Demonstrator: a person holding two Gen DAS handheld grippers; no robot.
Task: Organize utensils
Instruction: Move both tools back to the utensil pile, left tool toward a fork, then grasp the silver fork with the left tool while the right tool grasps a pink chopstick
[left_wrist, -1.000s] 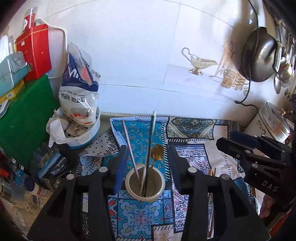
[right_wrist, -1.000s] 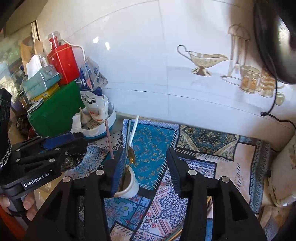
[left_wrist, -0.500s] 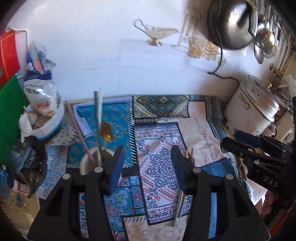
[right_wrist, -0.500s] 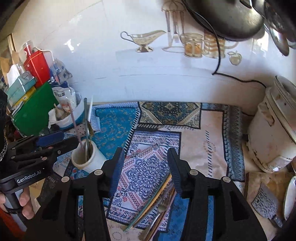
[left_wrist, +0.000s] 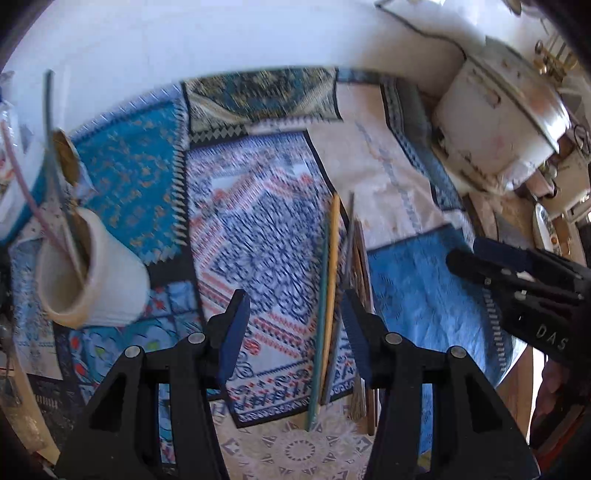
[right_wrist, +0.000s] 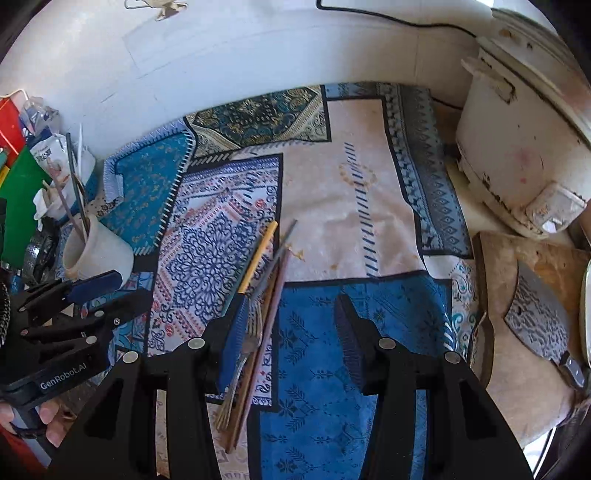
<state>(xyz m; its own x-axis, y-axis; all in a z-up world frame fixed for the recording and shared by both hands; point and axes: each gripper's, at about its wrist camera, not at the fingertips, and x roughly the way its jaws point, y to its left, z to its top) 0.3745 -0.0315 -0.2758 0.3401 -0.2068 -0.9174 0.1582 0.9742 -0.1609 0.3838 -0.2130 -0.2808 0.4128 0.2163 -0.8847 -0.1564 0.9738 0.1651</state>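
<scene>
A cream cup (left_wrist: 92, 280) stands at the left on the patterned cloth (left_wrist: 258, 221) and holds chopsticks and a gold spoon (left_wrist: 66, 158). It also shows in the right wrist view (right_wrist: 98, 256). Loose utensils lie in a bundle on the cloth: a yellow and a green chopstick (left_wrist: 327, 295), brown chopsticks and a fork (right_wrist: 243, 350). My left gripper (left_wrist: 293, 332) is open and empty, just above the near end of the bundle. My right gripper (right_wrist: 290, 332) is open and empty, its left finger over the fork.
A white rice cooker (right_wrist: 524, 140) stands at the right by the wall. A cleaver (right_wrist: 543, 321) lies on a wooden board (right_wrist: 517, 369) at the far right. A green board (right_wrist: 18, 199), a red box and bags crowd the left side.
Both grippers have swung right and down, from the cup to the loose utensil bundle on the cloth. Both have stayed open and empty.
</scene>
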